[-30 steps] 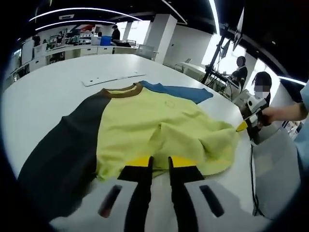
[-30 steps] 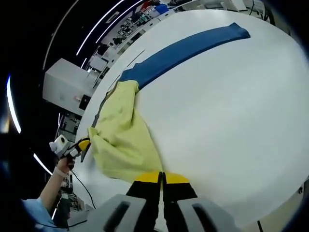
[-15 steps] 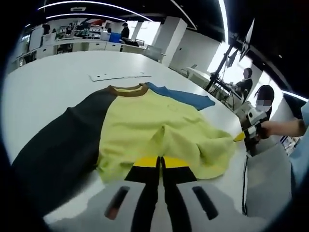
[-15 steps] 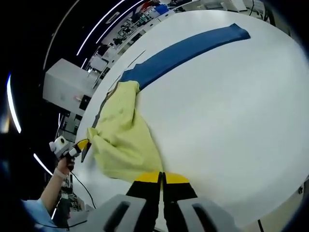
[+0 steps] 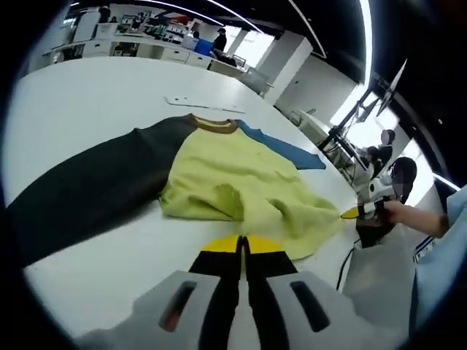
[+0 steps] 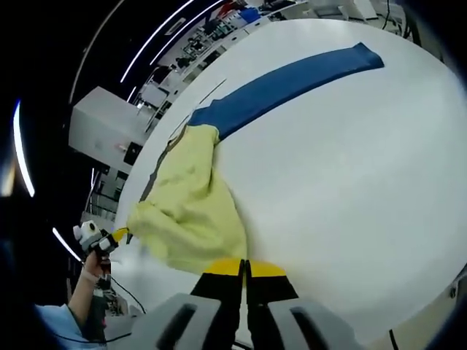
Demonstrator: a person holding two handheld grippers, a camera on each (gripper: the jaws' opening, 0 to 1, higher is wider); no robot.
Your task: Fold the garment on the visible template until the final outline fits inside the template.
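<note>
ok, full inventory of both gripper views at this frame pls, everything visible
garment: one long-sleeved shirt, yellow body, brown collar, one dark grey sleeve, one blue sleeve; spread on the table, hem bunched near the grippers
table: one, white, under the garment
flat white sheet: one, on the table beyond the collar
people: several, in the background past the table's edge
shelves and cabinets: white, along the far wall
left gripper: black jaws with yellow tips, closed, just short of the hem
right gripper: black and yellow, closed, at the hem's edge
hand: holds the right gripper
</note>
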